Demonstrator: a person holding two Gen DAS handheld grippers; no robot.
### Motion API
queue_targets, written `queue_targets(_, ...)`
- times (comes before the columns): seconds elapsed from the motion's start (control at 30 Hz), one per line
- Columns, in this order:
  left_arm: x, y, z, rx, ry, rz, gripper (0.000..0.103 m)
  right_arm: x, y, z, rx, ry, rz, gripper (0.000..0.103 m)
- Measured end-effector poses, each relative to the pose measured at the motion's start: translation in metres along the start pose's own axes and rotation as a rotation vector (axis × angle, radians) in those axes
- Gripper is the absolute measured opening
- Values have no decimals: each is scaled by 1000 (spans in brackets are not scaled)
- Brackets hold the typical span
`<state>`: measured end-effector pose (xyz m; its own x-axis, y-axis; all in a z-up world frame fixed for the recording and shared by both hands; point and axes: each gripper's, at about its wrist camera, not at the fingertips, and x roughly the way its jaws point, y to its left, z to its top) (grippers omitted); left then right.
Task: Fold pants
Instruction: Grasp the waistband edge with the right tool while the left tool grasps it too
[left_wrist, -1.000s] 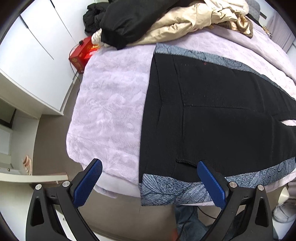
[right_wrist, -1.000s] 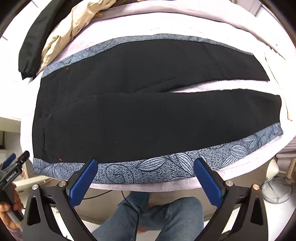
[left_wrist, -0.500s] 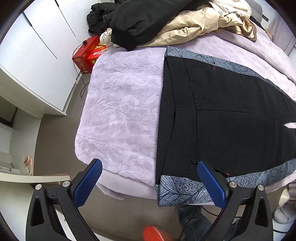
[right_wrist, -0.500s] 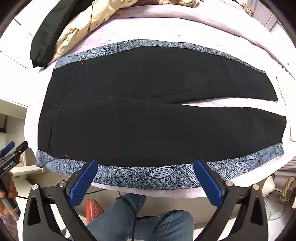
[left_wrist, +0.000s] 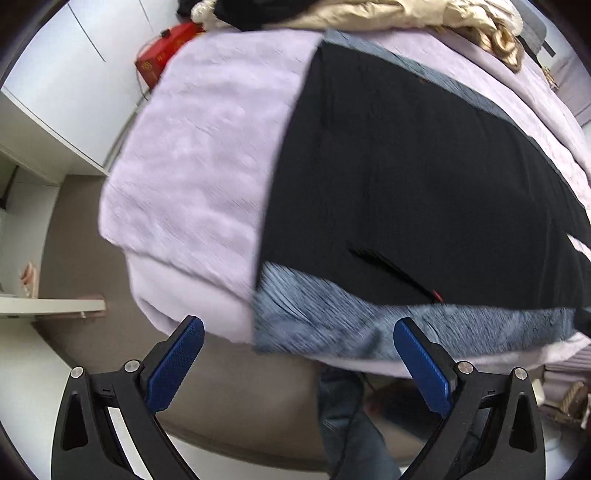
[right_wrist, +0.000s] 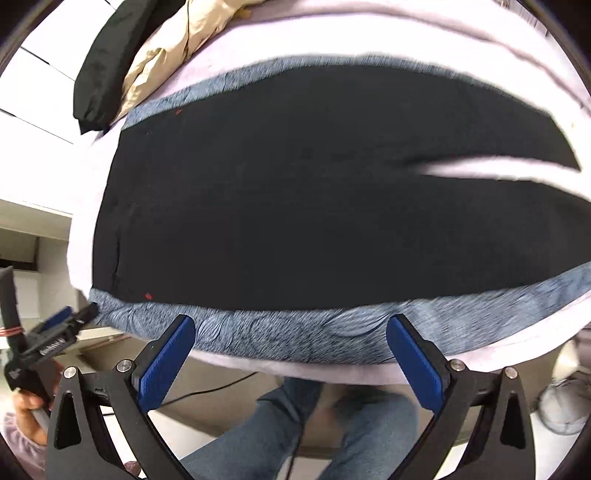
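Black pants (right_wrist: 314, 206) with grey-blue leaf-patterned side stripes lie spread flat on a lilac bed cover (left_wrist: 192, 166), waist at the left, the two legs running right with a narrow gap between them. In the left wrist view the waist corner and near stripe of the pants (left_wrist: 406, 184) sit just ahead of my left gripper (left_wrist: 297, 354), which is open and empty at the bed's near edge. My right gripper (right_wrist: 290, 349) is open and empty, just short of the near stripe at mid-length. The left gripper also shows in the right wrist view (right_wrist: 70, 321), at the waist corner.
A pile of black and beige jackets (left_wrist: 351, 14) lies at the far end of the bed. A red box (left_wrist: 162, 55) stands on the floor beside white cupboards (left_wrist: 48, 85). The person's jeans-clad legs (right_wrist: 295, 424) stand below the bed edge.
Both grippers have moved closer to the pants' near edge, and both views are motion-blurred. The left gripper now sits near the waist corner. Both stay open.
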<state>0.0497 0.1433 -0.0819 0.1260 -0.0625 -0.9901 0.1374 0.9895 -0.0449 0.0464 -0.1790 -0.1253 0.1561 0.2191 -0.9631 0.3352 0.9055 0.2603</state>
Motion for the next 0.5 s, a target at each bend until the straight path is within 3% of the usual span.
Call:
queue_targets(0.17, -1, -16, -21, 2, 4, -103, 103, 21, -34, -30, 168, 30, 174, 101)
queue_targets(0.2, -3, -17, -25, -2, -2, -112, 100, 24, -41, -35, 201, 33, 195, 94)
queue_targets(0.23, -4, -18, -27, -12, -3, -117, 93, 27, -50, -37, 233, 41, 217, 80)
queue_targets(0.27, -5, -19, -28, -25, 4, -132, 92, 31, -59, -39, 267, 49, 249, 74)
queue_targets(0.4, -3, -25, -33, -63, 13, -180, 92, 49, -89, -38, 379, 62, 360, 73)
queue_targets(0.47, -2, -32, -36, -52, 14, -162, 92, 50, -94, -33, 411, 45, 441, 67)
queue_targets(0.5, -1, -34, -38, -53, 18, -161, 92, 47, -94, -30, 419, 25, 486, 60)
